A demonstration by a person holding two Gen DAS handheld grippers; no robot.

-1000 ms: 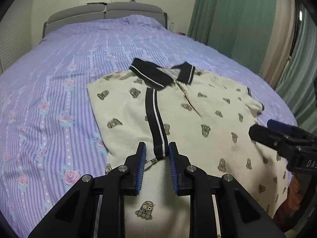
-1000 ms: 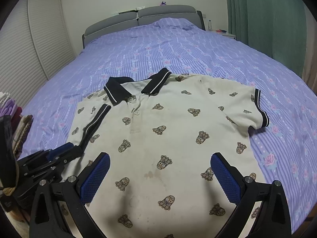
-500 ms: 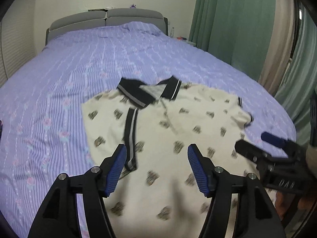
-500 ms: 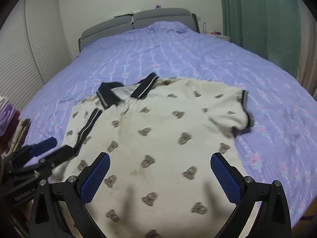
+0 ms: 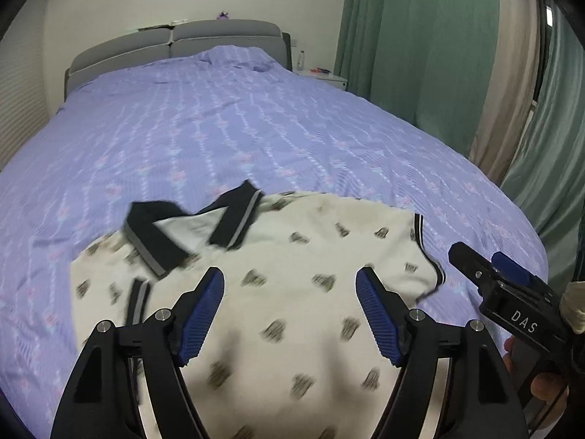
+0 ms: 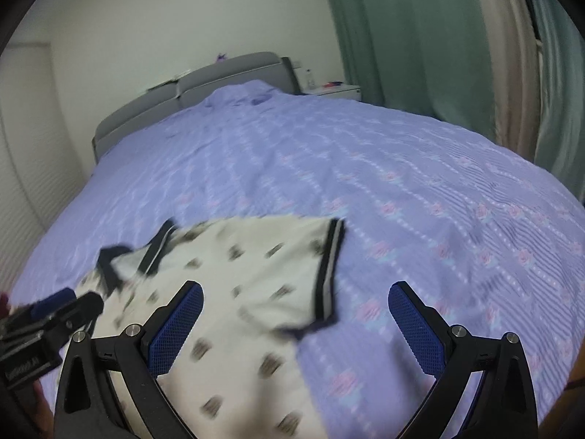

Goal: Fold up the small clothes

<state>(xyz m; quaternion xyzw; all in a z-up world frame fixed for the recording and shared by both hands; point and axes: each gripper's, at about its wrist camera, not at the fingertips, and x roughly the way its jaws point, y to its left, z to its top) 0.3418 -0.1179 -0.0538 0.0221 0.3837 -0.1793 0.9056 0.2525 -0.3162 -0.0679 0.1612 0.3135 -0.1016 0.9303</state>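
Shirt soft, limp; pinch sleeve hem. Left tongs opening, empty; right tongs wide, empty.

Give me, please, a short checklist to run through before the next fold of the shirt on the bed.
1. Left gripper free of cloth: ok; its jaws are opening and nothing is between them.
2. Right gripper open and empty: ok.
3. Polo shirt lies flat on the purple bedspread: ok as far as the blur shows.
4. Sleeve on the shirt's left side already folded in over the front: ok; its striped cuff lies on the body.
5. Other sleeve still spread out on the bedspread, not folded: not ok.
6. Hem straight and unwrinkled: cannot tell, out of view below the grippers.
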